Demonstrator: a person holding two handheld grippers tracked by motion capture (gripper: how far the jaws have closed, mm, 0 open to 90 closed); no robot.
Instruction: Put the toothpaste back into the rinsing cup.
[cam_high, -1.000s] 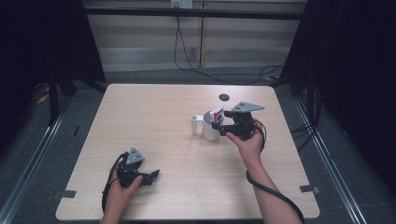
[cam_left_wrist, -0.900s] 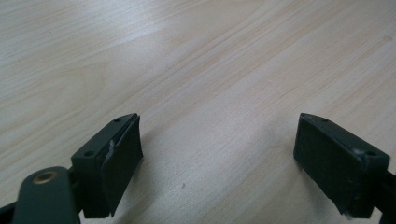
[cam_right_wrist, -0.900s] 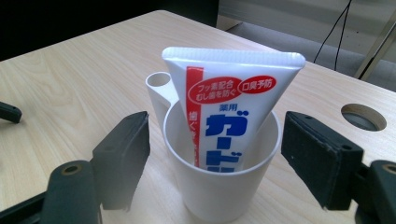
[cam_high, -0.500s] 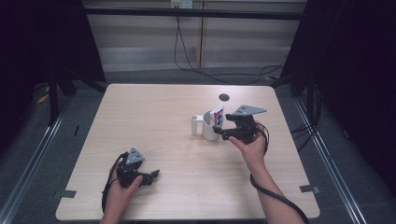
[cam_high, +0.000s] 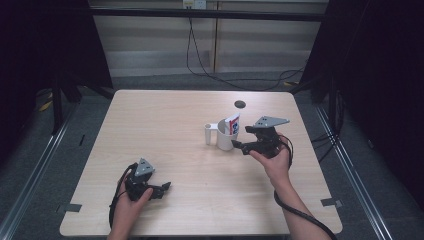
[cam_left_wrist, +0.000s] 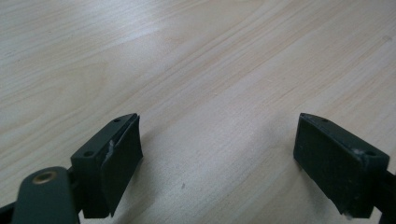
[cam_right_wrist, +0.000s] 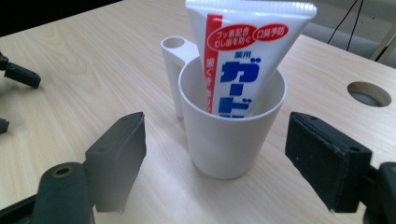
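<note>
The right gripper view is showing the blue lettering on the toothpaste tube (cam_right_wrist: 243, 60) standing upright, crimped end up, in the white cup (cam_right_wrist: 231, 135) right of the table's (cam_high: 165, 120) middle, while the right gripper (cam_right_wrist: 215, 163) is gaping wide just beside it, and the left gripper (cam_left_wrist: 219, 154), near the front edge, is likewise spreading wide, empty.

Each black hand-held gripper (cam_high: 160, 189) has a grey three-cornered plate and trailing black cable.

toothpaste tube (cam_right_wrist: 243, 60) in white cup (cam_right_wrist: 229, 140), blue Japanese "ガード", red ovals "フッ素配合", "口臭予防"
</note>
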